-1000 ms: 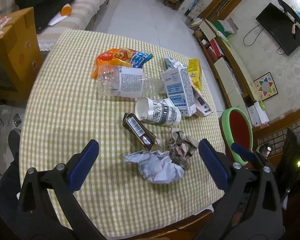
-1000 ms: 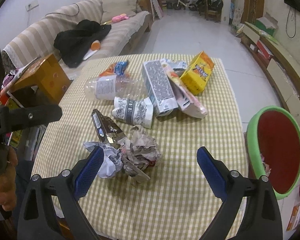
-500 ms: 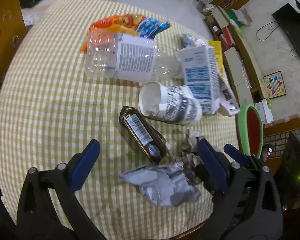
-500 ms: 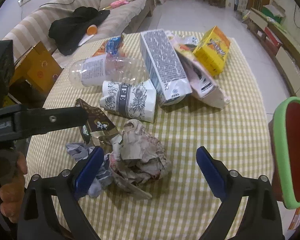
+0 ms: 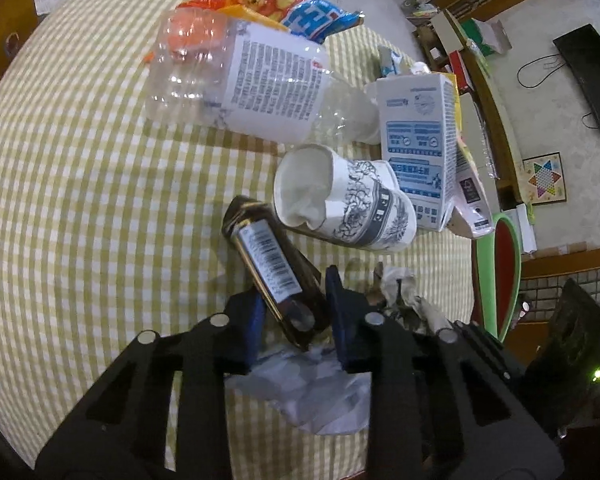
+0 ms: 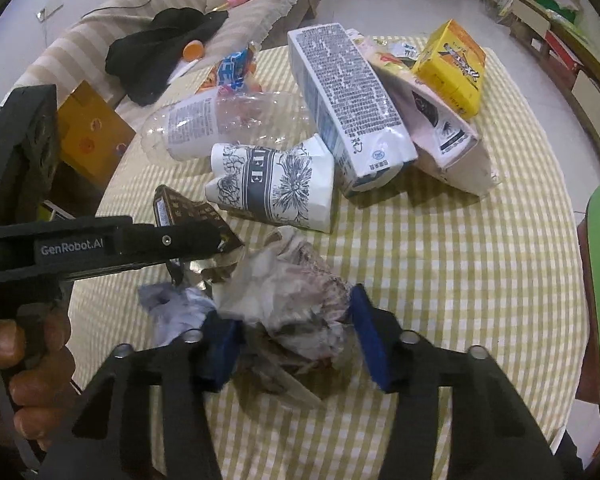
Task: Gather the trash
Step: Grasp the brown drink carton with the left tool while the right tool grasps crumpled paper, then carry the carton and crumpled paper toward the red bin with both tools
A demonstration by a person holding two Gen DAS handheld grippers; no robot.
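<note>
Our left gripper [image 5: 294, 312] has just closed on the near end of the dark flattened wrapper [image 5: 270, 268], slick and light, while our right gripper [image 6: 292, 334] has just closed around the soft crumpled paper wad [image 6: 296, 292] on the checked tablecloth [image 6: 460, 280], best squeezed mid-bulk

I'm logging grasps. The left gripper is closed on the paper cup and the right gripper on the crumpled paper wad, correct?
Not quite. The left wrist view shows the left gripper closed on the dark brown wrapper; the paper cup lies untouched beside it. The right gripper does pinch the crumpled paper wad.
</note>
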